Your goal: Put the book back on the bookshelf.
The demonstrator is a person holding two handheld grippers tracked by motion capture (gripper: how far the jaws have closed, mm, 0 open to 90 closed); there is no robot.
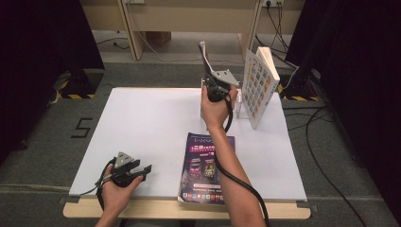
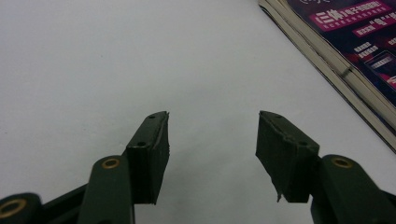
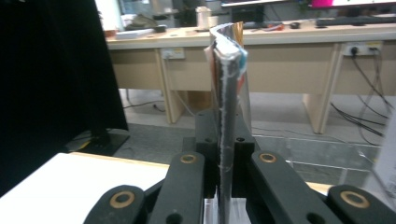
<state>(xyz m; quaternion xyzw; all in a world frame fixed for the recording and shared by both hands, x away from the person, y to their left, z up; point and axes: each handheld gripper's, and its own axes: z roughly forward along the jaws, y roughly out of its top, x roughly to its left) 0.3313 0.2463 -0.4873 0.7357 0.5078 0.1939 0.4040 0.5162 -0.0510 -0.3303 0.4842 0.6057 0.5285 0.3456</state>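
- We are working over the white table (image 1: 142,123), where the right forearm is reaching forward and slightly up from the near edge towards the far side.
- The standing book (image 1: 257,87) is propped upright near the far right corner, its colourful cover facing us; it is just beside our raised hand, apart from it.
- The purple magazine (image 1: 205,165) is lying flat at the near edge, partly under the right forearm; in the left gripper view its stacked pages (image 2: 355,56) are showing at the upper right.
- The thin book (image 3: 226,93) is being held upright above the far middle of the table (image 1: 204,56). We judge it light but floppy: the top edge is curling over in the right gripper view, so a hold low on the spine side should keep it from sagging, and the glossy cover may be slippery.
- The right gripper (image 3: 223,186) is clamping that thin book, jaws nearly together on its lower edge, pointing up and away.
- The left gripper (image 1: 135,170) is resting low at the near left, its jaws standing wide apart over bare table with nothing between them (image 2: 212,149).
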